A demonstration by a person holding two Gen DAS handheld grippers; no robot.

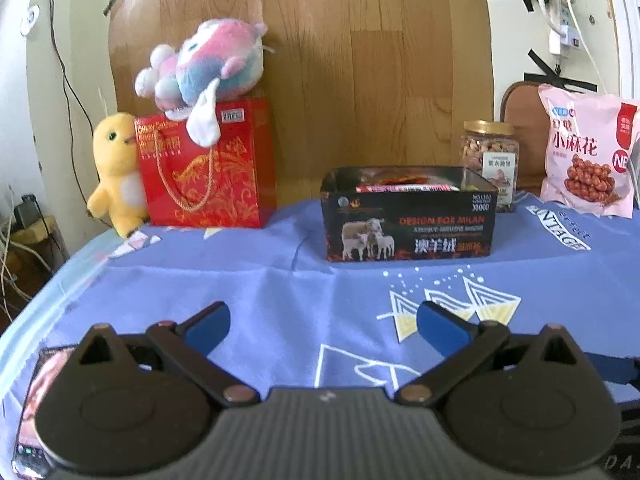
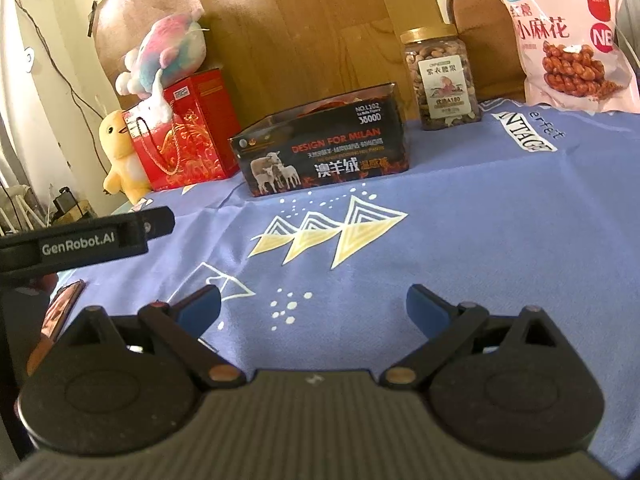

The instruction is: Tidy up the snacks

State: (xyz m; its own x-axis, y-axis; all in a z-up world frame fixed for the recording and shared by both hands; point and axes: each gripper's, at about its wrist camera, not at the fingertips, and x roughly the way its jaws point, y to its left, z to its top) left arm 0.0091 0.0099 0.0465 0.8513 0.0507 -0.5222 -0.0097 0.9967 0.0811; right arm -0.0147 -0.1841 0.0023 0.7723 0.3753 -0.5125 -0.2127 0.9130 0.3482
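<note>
A black open box [image 1: 408, 220] with sheep pictures stands mid-table and holds snack packets [image 1: 408, 189]; it also shows in the right wrist view [image 2: 320, 148]. A clear nut jar [image 1: 491, 160] with a gold lid stands behind it to the right, also in the right wrist view [image 2: 440, 78]. A pink snack bag [image 1: 588, 152] leans at the far right, also in the right wrist view [image 2: 568, 36]. My left gripper [image 1: 323, 326] is open and empty over the blue cloth, well short of the box. My right gripper [image 2: 314, 310] is open and empty too.
A red gift bag [image 1: 208, 168] with a pastel plush [image 1: 208, 64] on top and a yellow plush [image 1: 116, 172] stand at the back left. A flat packet [image 1: 36, 392] lies at the near left edge. The left gripper's body [image 2: 80, 240] reaches in at the right view's left. The blue tablecloth [image 2: 480, 220] covers the table.
</note>
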